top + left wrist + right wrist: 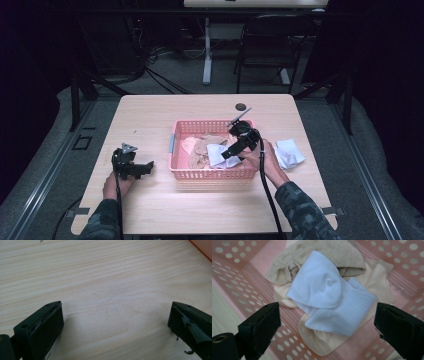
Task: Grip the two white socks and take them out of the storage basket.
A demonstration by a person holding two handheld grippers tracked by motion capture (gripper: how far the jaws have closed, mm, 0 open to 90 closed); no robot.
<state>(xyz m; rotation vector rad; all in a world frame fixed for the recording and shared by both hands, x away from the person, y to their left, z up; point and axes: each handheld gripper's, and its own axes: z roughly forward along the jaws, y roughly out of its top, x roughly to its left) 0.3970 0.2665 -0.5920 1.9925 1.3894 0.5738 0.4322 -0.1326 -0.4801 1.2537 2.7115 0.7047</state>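
A white sock [329, 292] is seen lying on beige socks [342, 255] inside the pink basket [210, 174], under the spread, empty right gripper [327, 322]. At nine o'clock, the left gripper [115, 322] is held open over bare table [100, 277]. No writing is legible.

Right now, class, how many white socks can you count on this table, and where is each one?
2: one white sock lies on the beige socks inside the pink basket; another white sock lies on the table, right of it. More may be hidden.
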